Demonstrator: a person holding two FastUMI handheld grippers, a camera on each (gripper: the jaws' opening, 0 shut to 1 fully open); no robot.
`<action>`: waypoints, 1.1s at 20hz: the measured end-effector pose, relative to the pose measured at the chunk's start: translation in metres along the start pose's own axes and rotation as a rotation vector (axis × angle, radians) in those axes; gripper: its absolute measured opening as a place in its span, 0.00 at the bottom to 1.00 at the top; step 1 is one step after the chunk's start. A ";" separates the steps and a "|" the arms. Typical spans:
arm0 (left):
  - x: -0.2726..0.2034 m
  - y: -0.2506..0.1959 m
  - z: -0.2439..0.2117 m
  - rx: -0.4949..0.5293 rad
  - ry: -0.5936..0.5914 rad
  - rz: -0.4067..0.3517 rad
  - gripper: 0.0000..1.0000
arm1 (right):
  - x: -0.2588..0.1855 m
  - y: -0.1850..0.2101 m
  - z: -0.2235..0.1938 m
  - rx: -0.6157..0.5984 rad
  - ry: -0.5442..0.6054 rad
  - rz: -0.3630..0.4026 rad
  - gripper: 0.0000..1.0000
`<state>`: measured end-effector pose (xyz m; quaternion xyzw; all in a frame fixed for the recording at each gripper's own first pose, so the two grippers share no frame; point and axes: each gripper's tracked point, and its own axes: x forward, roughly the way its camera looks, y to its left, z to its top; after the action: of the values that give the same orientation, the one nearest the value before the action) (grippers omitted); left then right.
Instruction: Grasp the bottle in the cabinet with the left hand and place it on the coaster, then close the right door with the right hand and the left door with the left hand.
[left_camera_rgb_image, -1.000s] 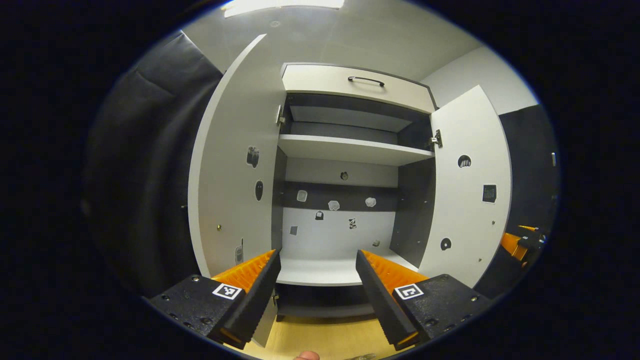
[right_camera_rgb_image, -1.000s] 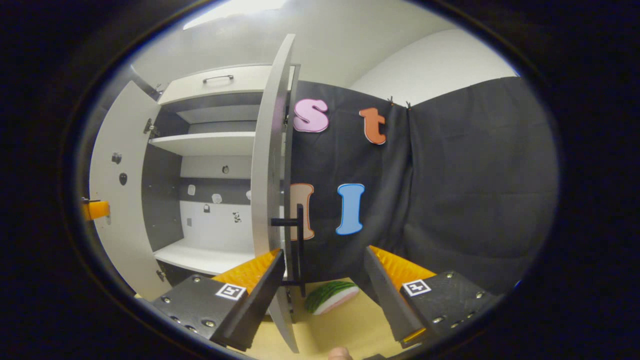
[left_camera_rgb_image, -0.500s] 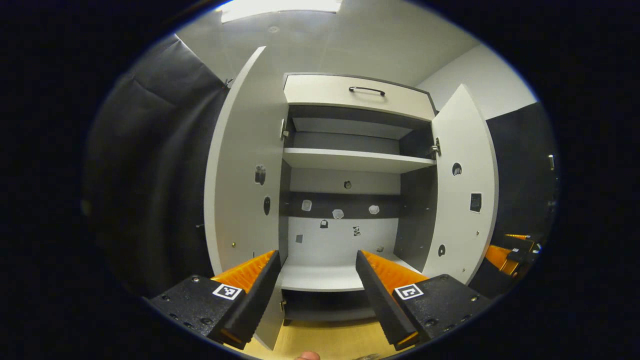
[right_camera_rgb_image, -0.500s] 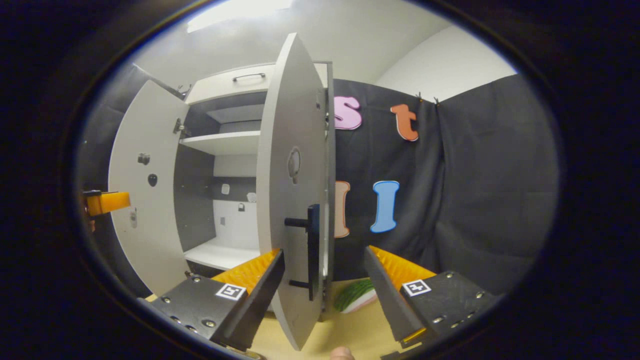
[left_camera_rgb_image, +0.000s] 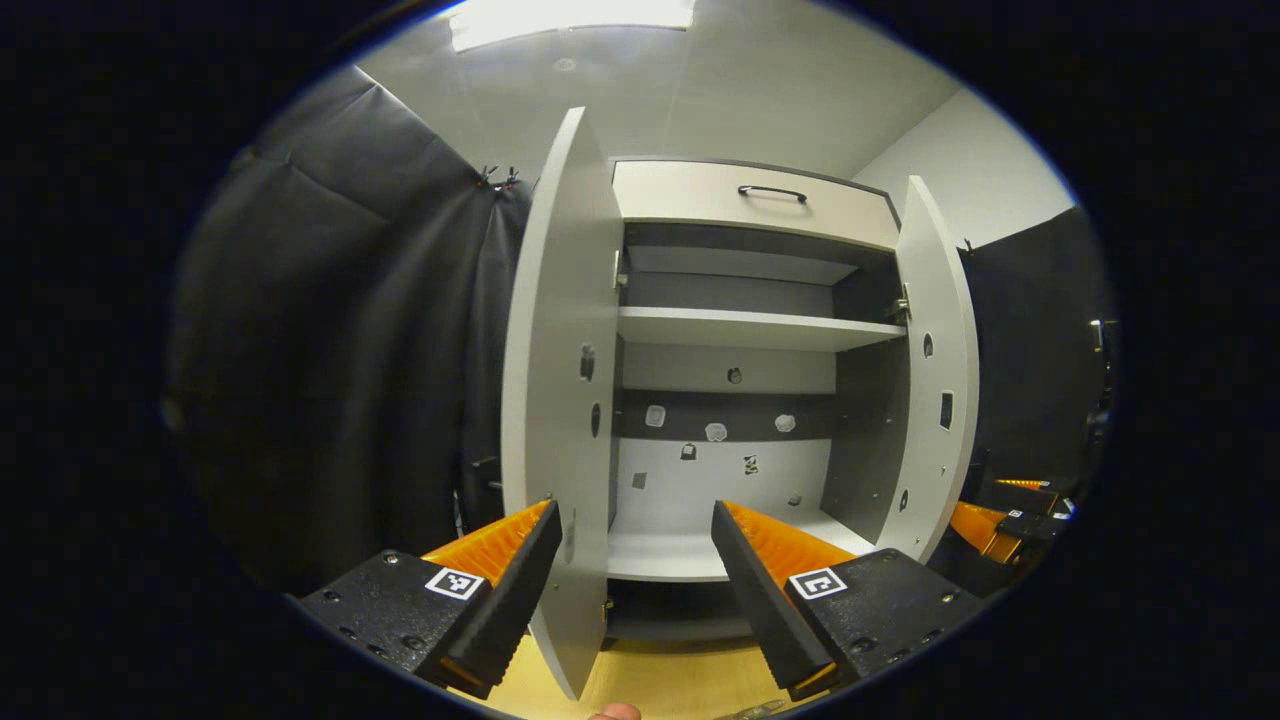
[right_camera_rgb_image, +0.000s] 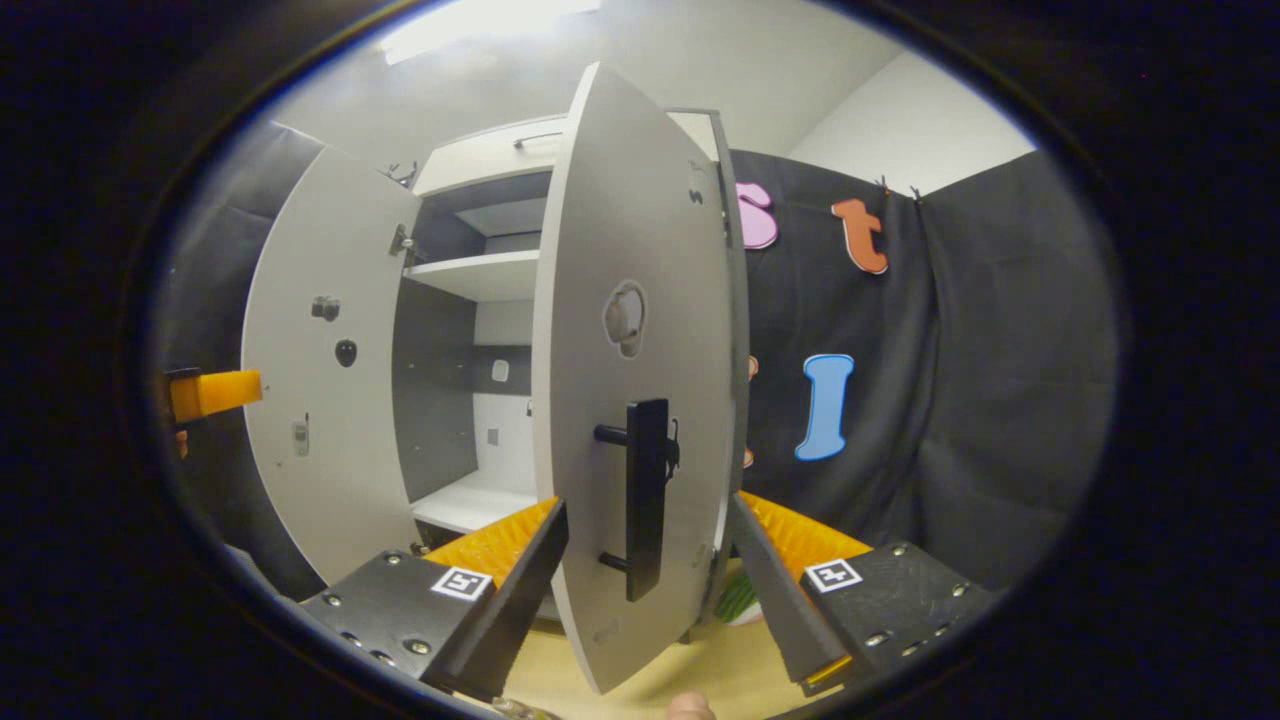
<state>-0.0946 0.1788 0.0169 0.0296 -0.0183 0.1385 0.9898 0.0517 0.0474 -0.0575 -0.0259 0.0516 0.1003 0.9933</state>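
Note:
In the left gripper view the cabinet (left_camera_rgb_image: 740, 330) stands with both doors swung out and bare shelves. Its left door (left_camera_rgb_image: 555, 400) shows nearly edge-on, its lower edge just inside my left finger. My left gripper (left_camera_rgb_image: 635, 590) is open and holds nothing. In the right gripper view the right door (right_camera_rgb_image: 640, 260) shows its outer face. Its black handle (right_camera_rgb_image: 646, 495) stands between the fingers of my right gripper (right_camera_rgb_image: 650, 590), which is open. The left door (right_camera_rgb_image: 320, 400) stands open beyond it.
A green striped melon-slice toy (right_camera_rgb_image: 738, 600) lies on the wooden table (right_camera_rgb_image: 690, 670) behind the right door's lower edge. The other gripper (right_camera_rgb_image: 205, 393) pokes in at far left; in the left gripper view, the right gripper (left_camera_rgb_image: 1000, 515) is low right beside the right door (left_camera_rgb_image: 935, 380).
My right gripper has come round to the right door's outer face, and the handle is now between its fingers. The right door has swung inward a little. My left gripper has shifted left.

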 end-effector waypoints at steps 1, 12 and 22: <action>-0.001 0.006 -0.001 -0.002 0.003 0.011 0.95 | 0.002 0.007 -0.002 0.001 0.003 0.016 0.98; -0.013 0.071 -0.005 0.001 0.004 0.137 0.95 | 0.021 0.064 -0.004 -0.002 0.016 0.113 0.98; -0.009 0.101 -0.020 0.008 0.025 0.189 0.95 | 0.013 0.067 0.002 0.019 -0.004 0.090 0.98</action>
<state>-0.1300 0.2744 0.0021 0.0300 -0.0083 0.2318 0.9723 0.0506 0.1157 -0.0596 -0.0139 0.0519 0.1444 0.9881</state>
